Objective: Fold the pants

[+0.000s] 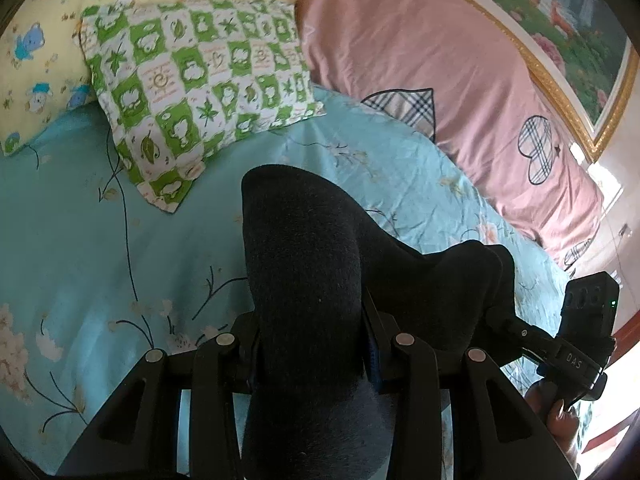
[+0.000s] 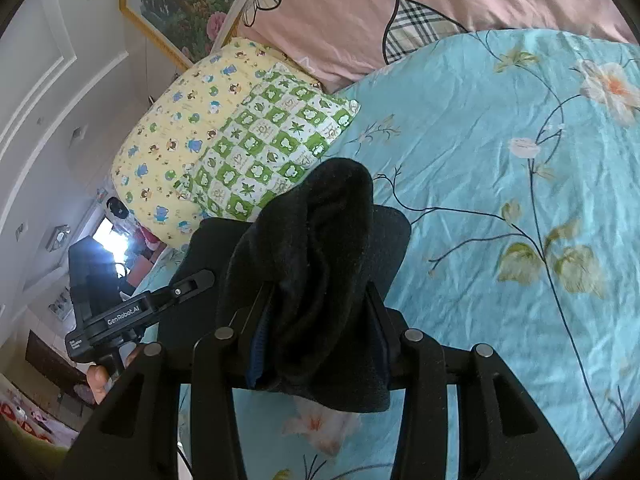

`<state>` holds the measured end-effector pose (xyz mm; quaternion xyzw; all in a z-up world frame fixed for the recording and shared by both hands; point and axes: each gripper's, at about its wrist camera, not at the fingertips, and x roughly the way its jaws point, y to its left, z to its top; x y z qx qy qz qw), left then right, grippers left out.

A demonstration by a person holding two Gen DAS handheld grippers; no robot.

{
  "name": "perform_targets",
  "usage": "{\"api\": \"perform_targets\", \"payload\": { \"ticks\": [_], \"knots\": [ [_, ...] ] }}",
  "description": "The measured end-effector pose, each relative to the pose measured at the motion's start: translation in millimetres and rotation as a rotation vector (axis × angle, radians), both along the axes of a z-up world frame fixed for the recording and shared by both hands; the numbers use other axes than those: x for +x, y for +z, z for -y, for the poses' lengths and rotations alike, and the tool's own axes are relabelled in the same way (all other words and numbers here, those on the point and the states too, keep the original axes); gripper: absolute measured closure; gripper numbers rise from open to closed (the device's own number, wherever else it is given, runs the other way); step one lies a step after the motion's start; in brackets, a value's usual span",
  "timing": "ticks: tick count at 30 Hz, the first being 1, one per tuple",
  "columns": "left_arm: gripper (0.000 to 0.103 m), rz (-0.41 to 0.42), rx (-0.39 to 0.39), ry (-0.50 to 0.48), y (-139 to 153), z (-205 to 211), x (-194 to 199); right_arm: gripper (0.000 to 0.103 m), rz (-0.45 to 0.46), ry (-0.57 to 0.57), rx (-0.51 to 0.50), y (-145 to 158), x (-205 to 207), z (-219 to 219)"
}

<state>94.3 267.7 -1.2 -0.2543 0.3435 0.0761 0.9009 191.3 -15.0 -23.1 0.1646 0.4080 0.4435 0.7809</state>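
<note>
Above the blue floral bedsheet [image 1: 80,240], the dark pants [image 1: 304,264] hang bunched between both tools. If either grip slips, the thick fabric could drop and undo the fold. The left gripper [image 1: 312,344] is clamped on one bundle of cloth; the right gripper [image 2: 320,332] likewise pinches its own.

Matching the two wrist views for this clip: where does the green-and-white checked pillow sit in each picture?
Left wrist: the green-and-white checked pillow is upper left, beyond the black pants held in the left gripper.
Right wrist: it lies left of centre, just above the pants bunched in the right gripper.
Shared landmark: the yellow cartoon-print pillow beneath it.
</note>
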Motion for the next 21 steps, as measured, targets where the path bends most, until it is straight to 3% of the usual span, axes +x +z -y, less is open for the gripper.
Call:
{"api": "perform_targets", "payload": {
  "ticks": [4,11,21],
  "knots": [
    [0.063,-0.016,0.008,0.009,-9.9,-3.1,1.0,0.059,0.004,0.008,-0.011,-3.2,5.8,-3.6],
    [0.047,-0.055,0.026,0.033,-26.3,-1.5,-1.3,0.046,0.028,-0.016,-0.062,-17.2,5.0,4.4],
    [0.034,-0.081,0.149,0.068,-15.1,20.8,-29.2,0.036,0.067,-0.051,-0.034,-25.3,-5.1,20.0]
  ]
}}
